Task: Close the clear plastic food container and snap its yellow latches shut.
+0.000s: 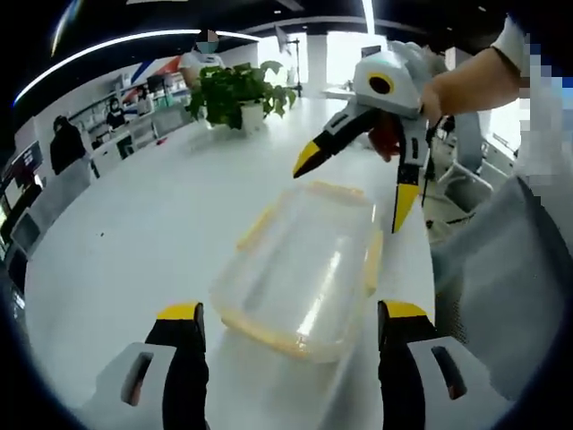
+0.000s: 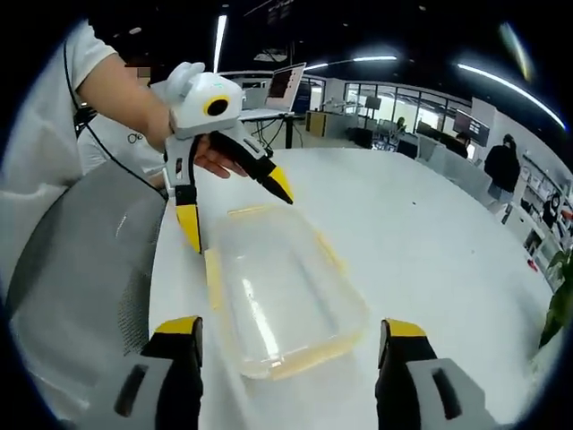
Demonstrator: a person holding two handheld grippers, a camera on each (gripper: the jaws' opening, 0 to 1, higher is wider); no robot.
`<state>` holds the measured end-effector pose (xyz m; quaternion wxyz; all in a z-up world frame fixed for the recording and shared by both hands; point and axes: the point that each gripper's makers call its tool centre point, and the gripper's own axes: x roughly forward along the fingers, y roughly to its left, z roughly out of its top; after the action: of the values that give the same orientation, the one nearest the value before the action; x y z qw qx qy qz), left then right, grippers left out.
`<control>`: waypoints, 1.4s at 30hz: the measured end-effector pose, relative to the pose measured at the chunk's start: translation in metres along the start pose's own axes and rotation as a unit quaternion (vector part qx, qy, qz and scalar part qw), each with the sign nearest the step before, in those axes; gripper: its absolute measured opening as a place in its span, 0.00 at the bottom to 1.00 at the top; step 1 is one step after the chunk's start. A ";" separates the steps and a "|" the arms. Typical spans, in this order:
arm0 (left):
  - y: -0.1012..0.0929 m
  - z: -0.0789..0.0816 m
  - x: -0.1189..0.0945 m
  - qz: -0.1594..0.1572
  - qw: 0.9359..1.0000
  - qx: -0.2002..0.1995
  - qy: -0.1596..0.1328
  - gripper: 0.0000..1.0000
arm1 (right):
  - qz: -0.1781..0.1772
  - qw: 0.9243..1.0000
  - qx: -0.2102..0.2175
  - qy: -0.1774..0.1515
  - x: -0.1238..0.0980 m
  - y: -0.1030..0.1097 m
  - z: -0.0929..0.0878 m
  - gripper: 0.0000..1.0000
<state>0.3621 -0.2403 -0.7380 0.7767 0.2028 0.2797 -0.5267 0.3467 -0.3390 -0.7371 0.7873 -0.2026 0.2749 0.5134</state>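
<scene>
A clear plastic food container (image 1: 300, 269) with its lid on lies on the white table (image 1: 134, 233). Yellow latches (image 1: 374, 260) run along its sides and ends and look flared outward. My left gripper (image 1: 291, 313) is open, its jaws standing either side of the container's near end. Facing it, my right gripper (image 1: 354, 190) hovers open over the far end. In the right gripper view the same container (image 2: 282, 291) lies between the open right gripper (image 2: 291, 327) jaws, with a yellow latch (image 2: 212, 278) on its left side. The left gripper (image 2: 237, 215) hangs open above the opposite end.
A potted plant (image 1: 237, 94) stands at the table's far end. A grey chair (image 2: 81, 260) sits against the table edge beside the container, also seen as the chair (image 1: 501, 269). A laptop (image 2: 286, 85) sits farther back. People stand by desks in the background.
</scene>
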 end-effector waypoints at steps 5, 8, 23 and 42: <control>0.003 0.000 0.001 0.001 1.000 0.002 0.001 0.75 | -0.002 1.000 -0.002 0.003 0.001 -0.002 -0.002 0.75; 0.002 0.000 0.002 0.000 1.000 0.002 0.000 0.74 | -0.003 1.000 0.004 0.000 0.002 -0.002 -0.002 0.74; -0.002 0.000 0.008 -0.008 1.000 0.004 0.004 0.73 | -0.001 1.000 -0.001 0.003 0.008 -0.001 -0.004 0.71; -0.004 -0.010 -0.004 -0.004 1.000 0.000 0.004 0.72 | 0.001 1.000 -0.003 0.000 0.015 0.012 0.005 0.71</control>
<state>0.3551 -0.2327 -0.7426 0.7736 0.2039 0.2833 -0.5290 0.3414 -0.3207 -0.7436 0.7861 -0.2045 0.2736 0.5151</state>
